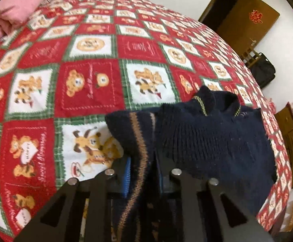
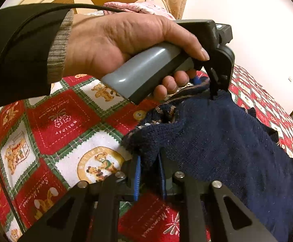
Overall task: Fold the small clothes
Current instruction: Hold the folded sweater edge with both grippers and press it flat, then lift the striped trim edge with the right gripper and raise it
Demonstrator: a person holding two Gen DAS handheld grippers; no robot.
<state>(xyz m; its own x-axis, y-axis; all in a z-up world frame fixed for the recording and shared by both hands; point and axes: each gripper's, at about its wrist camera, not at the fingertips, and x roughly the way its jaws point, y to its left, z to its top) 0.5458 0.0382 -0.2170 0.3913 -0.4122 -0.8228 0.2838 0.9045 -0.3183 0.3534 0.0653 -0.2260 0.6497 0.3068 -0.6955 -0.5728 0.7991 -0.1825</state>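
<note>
Navy knit sweater [image 1: 207, 137], small, lies bunched at the near corner of the bed on the red-and-white bear-print quilt [image 1: 90, 84], collar with a thin yellow-green stripe pointing away toward the far side, a tan-striped band running down toward the camera in the left wrist view. Looks soft, thick, floppy, light; chunky ribbed knit should give plenty of friction, so slipping seems unlikely, but it will sag and stretch where it hangs free and layers may bunch rather than fold crisp. Nothing fragile. Best hold judged to be the hem or side edges, two corners at once, so the panel hangs flat; pinching mid-body would just gather a lump. Left gripper [image 1: 144, 173] is nearly closed, blue pads clamped on the tan-striped edge of the knit, fabric visibly squeezed between them. Right gripper [image 2: 149, 173] likewise almost closed, pads pinching a bunched dark edge of the same sweater [image 2: 227, 141], which drapes off to the right. In the right wrist view the person's left hand [image 2: 126, 44] wraps the grey handle of the other gripper, dark sleeve [image 2: 21, 56] with a ribbed cuff behind it. Pink pillow [image 1: 17, 6] sits at the far left of the bed, brown wooden door [image 1: 245, 18] and a black bag [image 1: 263, 70] beyond the bed's far edge.
</note>
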